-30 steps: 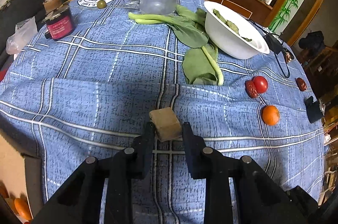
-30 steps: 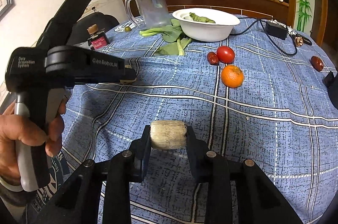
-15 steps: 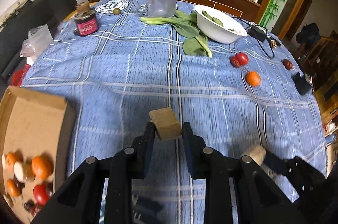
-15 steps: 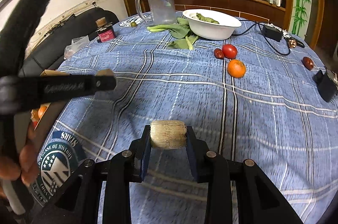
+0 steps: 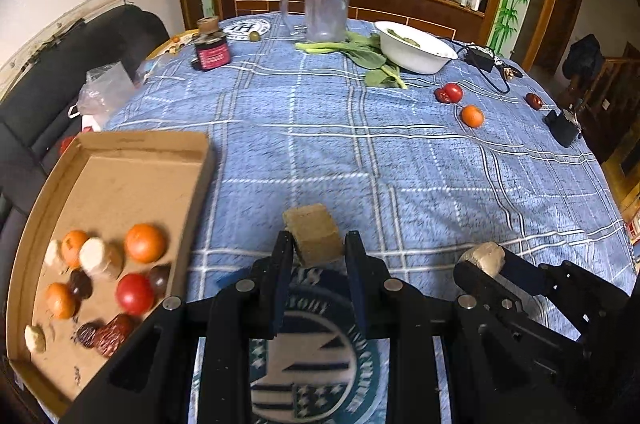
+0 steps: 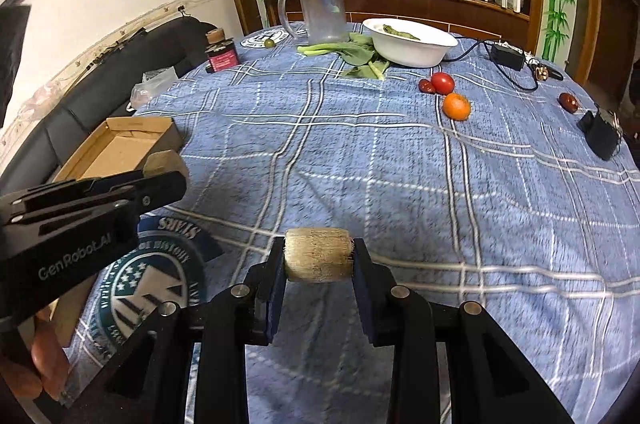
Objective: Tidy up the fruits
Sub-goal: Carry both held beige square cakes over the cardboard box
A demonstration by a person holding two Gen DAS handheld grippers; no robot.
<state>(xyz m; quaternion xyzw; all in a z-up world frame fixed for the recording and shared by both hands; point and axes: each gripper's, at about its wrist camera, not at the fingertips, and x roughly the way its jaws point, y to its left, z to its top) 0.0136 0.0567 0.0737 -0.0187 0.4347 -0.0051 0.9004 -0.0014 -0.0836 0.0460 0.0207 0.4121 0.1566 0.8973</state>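
My left gripper (image 5: 316, 248) is shut on a tan cube-shaped chunk (image 5: 314, 232), held above the near edge of the blue checked tablecloth (image 5: 360, 152). My right gripper (image 6: 318, 258) is shut on a tan cylindrical piece (image 6: 318, 254); it also shows in the left wrist view (image 5: 482, 258). A cardboard tray (image 5: 116, 176) at the left holds oranges (image 5: 145, 242), a tomato (image 5: 134, 293), red dates and pale pieces. On the cloth far right lie a tomato (image 5: 453, 91), an orange (image 5: 472, 115) and a red date (image 5: 533, 100).
A glass mug (image 5: 326, 6), leafy greens (image 5: 360, 52), a white bowl (image 5: 416, 48), a dark jar (image 5: 211, 50) and a small green fruit (image 5: 253, 35) stand at the back. A black adapter with cable (image 5: 480, 56) and a black object (image 5: 562, 126) lie at the right.
Both grippers pulled back toward the near table edge with their pieces. The cardboard tray with fruit has come fully into the left wrist view.
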